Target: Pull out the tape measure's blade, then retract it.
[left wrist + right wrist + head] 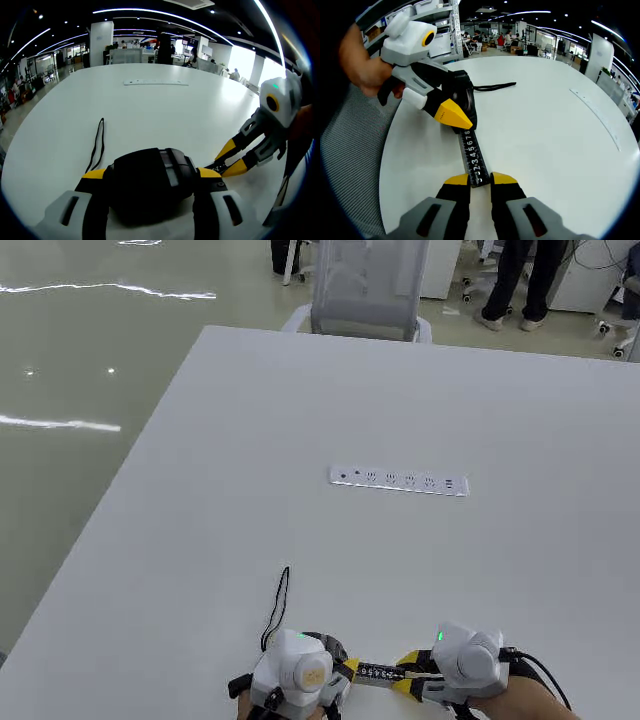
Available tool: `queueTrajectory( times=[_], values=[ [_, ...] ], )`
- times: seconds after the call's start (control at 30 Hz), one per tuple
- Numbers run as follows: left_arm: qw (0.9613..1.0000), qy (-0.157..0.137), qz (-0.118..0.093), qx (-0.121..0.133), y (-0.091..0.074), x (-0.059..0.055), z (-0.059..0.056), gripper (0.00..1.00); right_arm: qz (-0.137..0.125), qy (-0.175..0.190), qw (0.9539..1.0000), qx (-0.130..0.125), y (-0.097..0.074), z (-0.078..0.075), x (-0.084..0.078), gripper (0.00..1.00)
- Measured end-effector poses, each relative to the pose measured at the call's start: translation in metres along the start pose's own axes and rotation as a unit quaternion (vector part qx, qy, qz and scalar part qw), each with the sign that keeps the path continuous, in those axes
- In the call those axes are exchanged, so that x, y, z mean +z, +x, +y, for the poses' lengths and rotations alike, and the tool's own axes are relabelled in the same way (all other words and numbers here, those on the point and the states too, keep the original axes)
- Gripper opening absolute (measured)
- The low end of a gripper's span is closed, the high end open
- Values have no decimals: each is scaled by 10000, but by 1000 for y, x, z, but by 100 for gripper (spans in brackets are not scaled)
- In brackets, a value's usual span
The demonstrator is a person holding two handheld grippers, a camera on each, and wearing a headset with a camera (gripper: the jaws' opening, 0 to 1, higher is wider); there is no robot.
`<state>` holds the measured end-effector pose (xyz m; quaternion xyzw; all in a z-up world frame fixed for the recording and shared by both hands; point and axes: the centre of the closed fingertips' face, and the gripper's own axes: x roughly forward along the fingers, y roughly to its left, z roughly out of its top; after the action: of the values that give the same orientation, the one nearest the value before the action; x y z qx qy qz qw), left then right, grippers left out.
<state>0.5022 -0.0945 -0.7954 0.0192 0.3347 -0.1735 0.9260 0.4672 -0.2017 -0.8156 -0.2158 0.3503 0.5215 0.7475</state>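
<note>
A black tape measure (150,185) sits on the white table (300,440) at its near edge, and my left gripper (152,173) is shut on its body, one yellow-tipped jaw on each side. In the head view the left gripper (318,652) covers most of the case (328,645). A short length of black blade (472,155) with white numbers runs out of the case (464,97) to my right gripper (480,178), which is shut on the blade's end. The blade (380,673) spans the gap to the right gripper (403,673). The case's black wrist strap (277,605) lies loose on the table.
A white power strip (398,481) lies flat mid-table, well beyond the grippers. A grey office chair (365,285) stands at the far edge, with people standing behind it. The table's left edge (110,500) drops to a glossy floor.
</note>
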Motion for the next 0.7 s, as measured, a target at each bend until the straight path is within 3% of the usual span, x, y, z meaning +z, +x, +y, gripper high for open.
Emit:
queueTrajectory(
  times=[0.7],
  values=[
    [10000,-12,5,-10,0,0,0,66,29,-95,9999,34,7,4,8,15]
  ],
)
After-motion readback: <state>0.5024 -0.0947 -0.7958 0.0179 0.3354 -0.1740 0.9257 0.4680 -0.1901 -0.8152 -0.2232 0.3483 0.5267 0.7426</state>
